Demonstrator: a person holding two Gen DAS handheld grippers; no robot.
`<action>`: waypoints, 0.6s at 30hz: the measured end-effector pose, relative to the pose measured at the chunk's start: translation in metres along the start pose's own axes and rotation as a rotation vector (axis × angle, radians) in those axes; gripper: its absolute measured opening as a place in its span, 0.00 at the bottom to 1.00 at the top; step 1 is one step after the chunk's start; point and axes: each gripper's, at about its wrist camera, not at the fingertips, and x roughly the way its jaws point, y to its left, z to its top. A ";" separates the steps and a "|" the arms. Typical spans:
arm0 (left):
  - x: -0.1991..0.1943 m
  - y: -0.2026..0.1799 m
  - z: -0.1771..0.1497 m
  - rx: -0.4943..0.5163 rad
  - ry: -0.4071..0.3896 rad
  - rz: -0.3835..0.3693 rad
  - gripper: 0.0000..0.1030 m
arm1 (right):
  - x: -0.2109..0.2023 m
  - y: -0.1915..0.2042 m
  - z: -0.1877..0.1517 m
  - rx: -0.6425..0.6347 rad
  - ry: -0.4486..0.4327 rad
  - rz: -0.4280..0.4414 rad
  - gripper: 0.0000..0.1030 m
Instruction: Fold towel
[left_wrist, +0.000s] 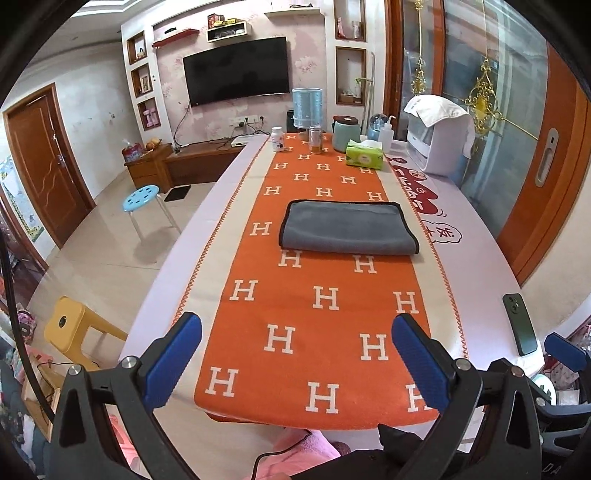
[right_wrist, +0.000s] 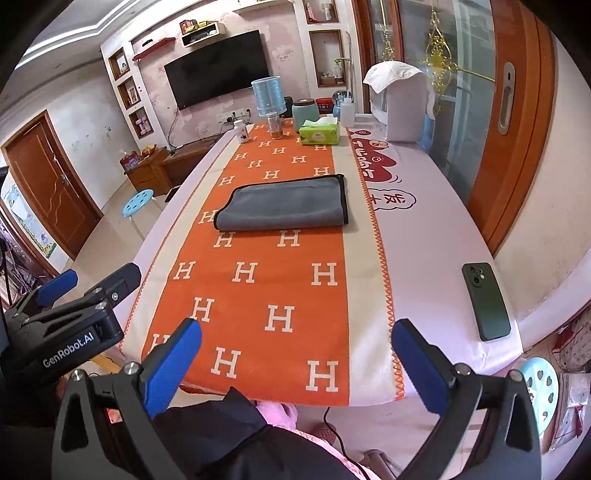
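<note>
A grey towel (left_wrist: 349, 230) with black edging lies folded flat on the orange H-patterned runner (left_wrist: 295, 314) in the middle of the table. It also shows in the right wrist view (right_wrist: 284, 208). My left gripper (left_wrist: 295, 347) is open and empty, held back at the table's near edge, well short of the towel. My right gripper (right_wrist: 297, 354) is open and empty too, also at the near edge. The left gripper (right_wrist: 90, 284) shows at the left of the right wrist view.
A dark green phone (right_wrist: 485, 301) lies on the pink tablecloth at the near right. At the far end stand a green tissue box (left_wrist: 364, 157), jars, a blue container (left_wrist: 307, 107) and a white appliance (left_wrist: 439, 136). Blue stool (left_wrist: 142, 195) and yellow stool (left_wrist: 72, 326) stand left of the table.
</note>
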 end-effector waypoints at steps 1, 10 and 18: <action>0.000 0.001 0.000 -0.001 0.001 0.001 0.99 | 0.000 0.000 0.000 0.001 -0.003 0.000 1.00; 0.000 0.002 -0.003 0.005 -0.001 0.005 0.99 | -0.001 0.002 -0.002 0.000 -0.010 -0.007 1.00; -0.001 0.001 -0.004 0.008 -0.003 0.006 0.99 | -0.002 0.003 -0.002 -0.001 -0.008 -0.005 1.00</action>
